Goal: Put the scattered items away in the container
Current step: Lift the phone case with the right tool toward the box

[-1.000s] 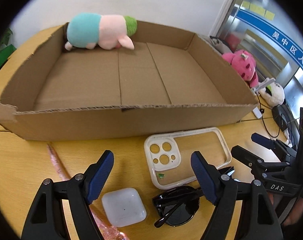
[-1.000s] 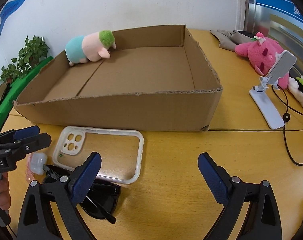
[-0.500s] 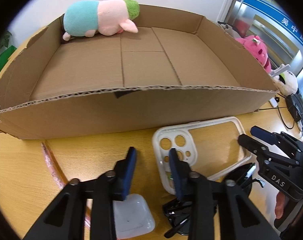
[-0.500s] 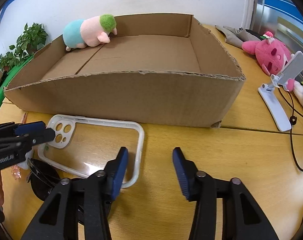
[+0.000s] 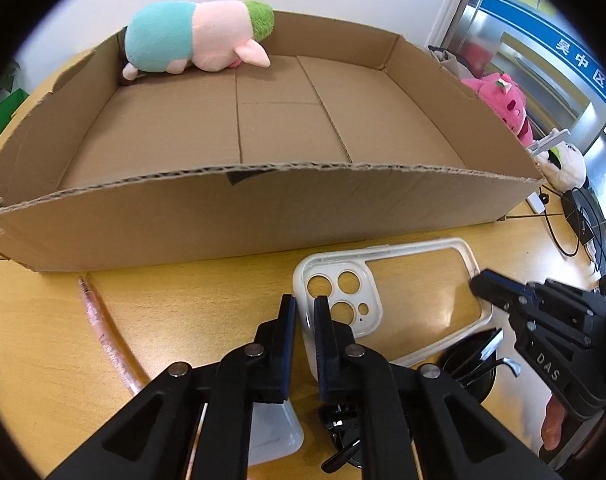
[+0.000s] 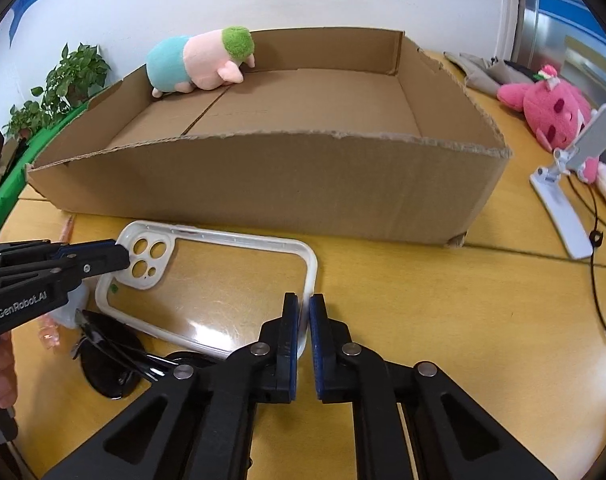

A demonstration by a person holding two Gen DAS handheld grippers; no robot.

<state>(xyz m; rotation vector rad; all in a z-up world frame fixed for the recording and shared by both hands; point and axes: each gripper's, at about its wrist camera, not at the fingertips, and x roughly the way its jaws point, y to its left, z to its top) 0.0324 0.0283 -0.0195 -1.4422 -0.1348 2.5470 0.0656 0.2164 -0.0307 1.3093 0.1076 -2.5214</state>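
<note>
A clear white-rimmed phone case [image 5: 387, 300] [image 6: 211, 280] lies on the wooden table in front of a shallow cardboard box [image 5: 263, 208] [image 6: 271, 176]. My left gripper [image 5: 305, 316] is shut on the case's camera-end rim. My right gripper [image 6: 304, 312] is shut on the rim at the opposite end. Black sunglasses [image 5: 471, 364] [image 6: 107, 360], a small translucent white box [image 5: 275, 436] and a pink pen [image 5: 103, 332] lie near the case. A teal and pink plush [image 5: 195, 36] [image 6: 203, 60] lies in the box's far left corner.
A pink plush [image 6: 551, 108], a white phone stand [image 6: 571, 184], a white plush [image 5: 563, 168] and black cables [image 6: 599, 264] sit right of the box. Green plants [image 6: 59, 88] stand at the far left.
Both grippers moved forward and closed from wide open onto opposite ends of the phone case rim. The case has shifted slightly.
</note>
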